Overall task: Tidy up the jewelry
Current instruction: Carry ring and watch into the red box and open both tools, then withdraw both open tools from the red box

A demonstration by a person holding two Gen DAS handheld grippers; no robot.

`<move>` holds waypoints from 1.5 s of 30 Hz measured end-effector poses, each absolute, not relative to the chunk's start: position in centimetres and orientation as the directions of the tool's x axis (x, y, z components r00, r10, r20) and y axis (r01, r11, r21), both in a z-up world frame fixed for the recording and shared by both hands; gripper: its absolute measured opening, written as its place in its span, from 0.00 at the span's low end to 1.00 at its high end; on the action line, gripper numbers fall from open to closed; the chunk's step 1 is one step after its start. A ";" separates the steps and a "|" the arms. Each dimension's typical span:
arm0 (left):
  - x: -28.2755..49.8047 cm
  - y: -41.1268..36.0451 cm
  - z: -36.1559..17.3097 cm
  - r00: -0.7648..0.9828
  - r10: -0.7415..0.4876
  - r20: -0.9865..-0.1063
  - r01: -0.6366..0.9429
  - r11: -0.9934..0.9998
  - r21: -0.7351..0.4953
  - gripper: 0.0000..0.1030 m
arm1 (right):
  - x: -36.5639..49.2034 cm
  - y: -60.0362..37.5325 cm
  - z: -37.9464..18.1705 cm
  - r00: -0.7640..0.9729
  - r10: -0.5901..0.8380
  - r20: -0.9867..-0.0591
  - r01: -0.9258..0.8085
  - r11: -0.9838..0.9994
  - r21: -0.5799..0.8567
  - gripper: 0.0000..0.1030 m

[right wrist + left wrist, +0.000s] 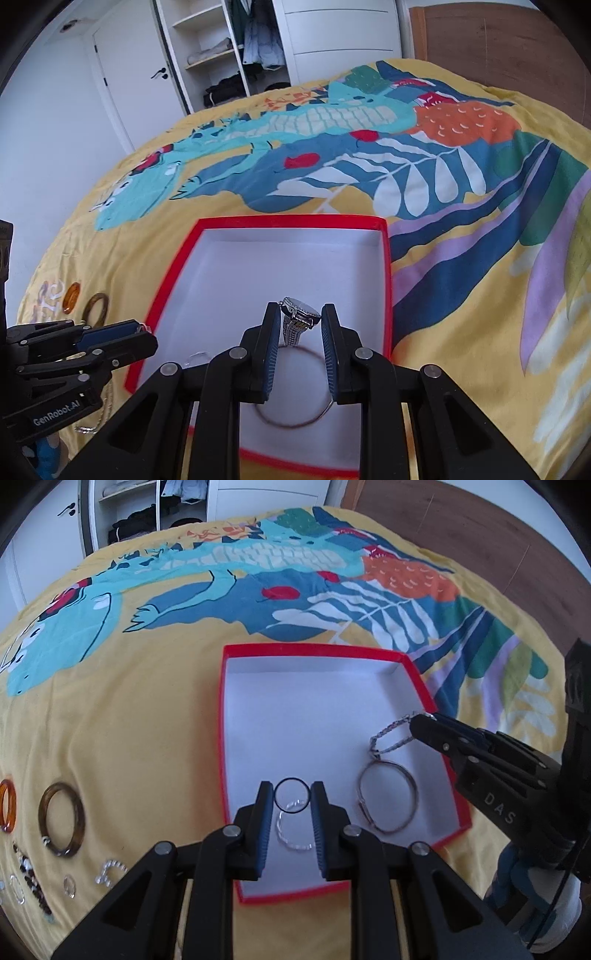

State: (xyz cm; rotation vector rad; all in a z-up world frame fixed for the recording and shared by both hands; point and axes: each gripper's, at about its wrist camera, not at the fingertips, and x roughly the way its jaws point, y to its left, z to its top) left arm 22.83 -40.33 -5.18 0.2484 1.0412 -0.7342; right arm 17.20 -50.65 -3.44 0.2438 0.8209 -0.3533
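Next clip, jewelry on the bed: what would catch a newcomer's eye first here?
The red box with its white inside sits mid-bed on a loud yellow bedspread. Over it, the left hand-held gripper holds a thin black ring, and the right hand-held gripper holds a silver watch. More rings lie left of the box.

An open box (pixel 236 760) is set on a bedspread (pixel 110 720). Inside it, a bangle (pixel 388 797) lies right of a ring (pixel 293 836). Bracelets (pixel 61 819) are spread left of the box.
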 end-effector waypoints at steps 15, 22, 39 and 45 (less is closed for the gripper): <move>24.3 -42.4 -8.8 0.278 -0.349 -0.895 0.645 0.758 -0.095 0.19 | 18.7 -51.5 -7.1 0.540 -0.242 -0.807 0.410 0.912 0.001 0.20; 23.5 -40.9 -6.2 0.263 -0.401 -0.877 0.656 0.742 -0.142 0.20 | 16.9 -51.0 -4.2 0.566 -0.276 -0.777 0.430 0.903 -0.008 0.49; 13.8 -28.0 7.6 0.414 -0.488 -0.768 0.613 0.773 -0.160 0.29 | 8.3 -42.0 6.2 0.670 -0.283 -0.686 0.448 0.891 0.069 0.65; 9.6 -18.9 10.6 0.493 -0.455 -0.741 0.532 0.832 -0.157 0.30 | 6.1 -36.0 9.5 0.729 -0.264 -0.632 0.419 0.902 0.106 0.69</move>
